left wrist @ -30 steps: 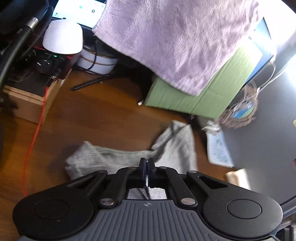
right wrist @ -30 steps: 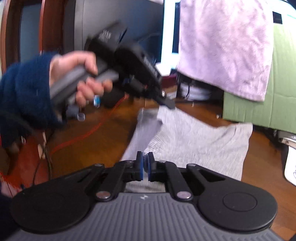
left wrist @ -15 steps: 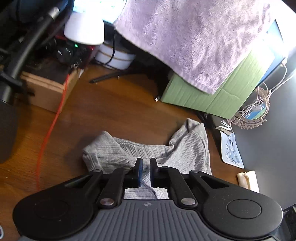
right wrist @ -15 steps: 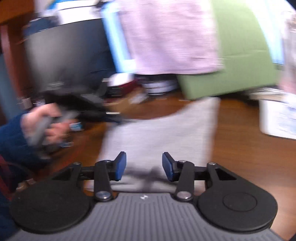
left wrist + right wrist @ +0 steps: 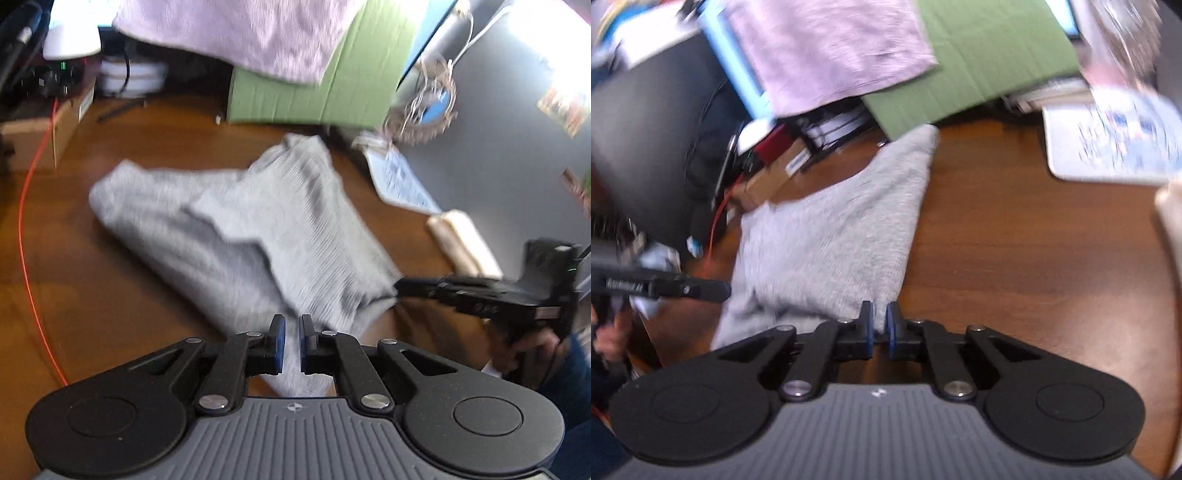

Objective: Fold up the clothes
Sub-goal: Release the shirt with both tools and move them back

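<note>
Both tongs are pretty much closed on my end: the left tongs (image 5: 290,343) have their blue pads a sliver apart right over the near edge of the grey garment (image 5: 258,229), and I can't really tell if they're pinching fabric or just sitting above it. My right tongs (image 5: 880,330) have just been closing, a thin gap left, with nothing between them; only bare wood shows in the gap, and the garment's near corner is just beyond the tips. In the left view the right tongs' tip sits at the garment's right corner. That garment lies rumpled and partly doubled over on the brown wooden counter (image 5: 1015,258). Further back there's a green cardboard box (image 5: 332,85) with a lilac towel (image 5: 236,33) draped over it.
</note>
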Motion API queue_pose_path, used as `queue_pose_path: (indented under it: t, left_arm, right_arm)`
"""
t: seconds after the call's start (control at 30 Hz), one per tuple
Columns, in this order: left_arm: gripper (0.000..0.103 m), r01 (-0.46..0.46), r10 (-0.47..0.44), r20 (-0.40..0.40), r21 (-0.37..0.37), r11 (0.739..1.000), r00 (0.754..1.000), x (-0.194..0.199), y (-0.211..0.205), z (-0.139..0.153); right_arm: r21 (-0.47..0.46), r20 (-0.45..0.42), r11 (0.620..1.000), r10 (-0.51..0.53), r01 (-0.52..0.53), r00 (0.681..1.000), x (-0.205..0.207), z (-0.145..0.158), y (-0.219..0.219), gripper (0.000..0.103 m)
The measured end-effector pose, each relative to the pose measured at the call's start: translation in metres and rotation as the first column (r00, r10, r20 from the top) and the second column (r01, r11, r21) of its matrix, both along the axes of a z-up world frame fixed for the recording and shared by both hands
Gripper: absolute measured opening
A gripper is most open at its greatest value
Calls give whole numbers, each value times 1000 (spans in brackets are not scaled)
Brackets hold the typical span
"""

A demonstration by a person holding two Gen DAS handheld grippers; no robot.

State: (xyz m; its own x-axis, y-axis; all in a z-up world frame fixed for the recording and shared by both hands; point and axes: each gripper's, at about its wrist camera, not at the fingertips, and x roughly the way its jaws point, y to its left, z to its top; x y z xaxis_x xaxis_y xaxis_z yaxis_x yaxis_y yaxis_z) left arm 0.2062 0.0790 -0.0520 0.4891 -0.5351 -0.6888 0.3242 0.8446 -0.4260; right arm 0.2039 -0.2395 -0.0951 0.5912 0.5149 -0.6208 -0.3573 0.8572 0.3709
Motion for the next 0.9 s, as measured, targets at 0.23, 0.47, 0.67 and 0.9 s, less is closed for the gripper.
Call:
queue_pose_path:
  t: [0.23, 0.47, 0.67, 0.9]
  left_arm:
    - [5, 13, -13, -6, 5, 1000, 1000, -6, 3, -8]
    - [6, 20, -20, 16, 8, 1000, 1000, -2, -3, 1]
    - [5, 90, -85, 101, -42, 995, 991, -1, -15, 27]
    - [5, 276, -270, 108, -47, 960, 957, 9, -75, 22]
  right_arm:
    - [-82, -19, 996, 26, -27, 999, -53, 7, -12, 7]
    - [-85, -32, 996, 14, -17, 999, -91, 21, -27, 13]
    - [-150, 139, 980, -110, 131, 984, -51, 52, -36, 26]
    - [-210, 202, 966, -107, 150, 973, 36, 35, -8, 17]
